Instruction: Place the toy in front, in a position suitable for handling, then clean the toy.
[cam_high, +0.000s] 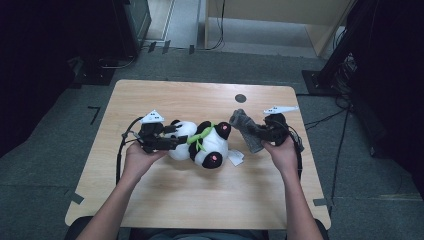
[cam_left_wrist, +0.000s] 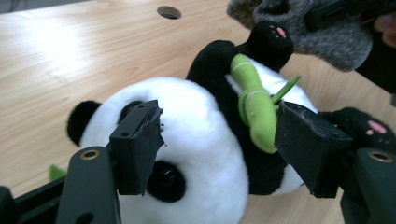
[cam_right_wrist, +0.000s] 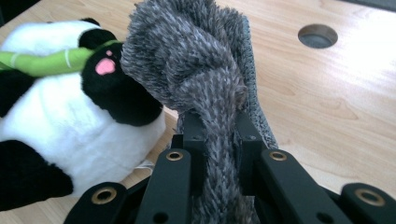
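Note:
A black and white plush panda (cam_high: 200, 145) lies on the wooden table (cam_high: 200, 200), holding a green bamboo stalk (cam_left_wrist: 257, 107). My left gripper (cam_high: 180, 136) reaches in from the left. Its jaws stand apart on either side of the panda's head (cam_left_wrist: 201, 135), the left pad against the fur and the right pad beside the bamboo, so my left gripper (cam_left_wrist: 219, 121) is open. My right gripper (cam_right_wrist: 219, 126) is shut on a fuzzy grey cloth (cam_right_wrist: 187, 56). The cloth is bunched up and lifted next to the panda's paw (cam_right_wrist: 107, 70). In the high view the grey cloth (cam_high: 242, 122) rises from my right gripper (cam_high: 255, 132).
A round hole (cam_high: 240, 98) is cut in the table behind the cloth. A white tag (cam_high: 236, 157) lies by the panda's foot. Dark equipment and cables stand on the floor around the table.

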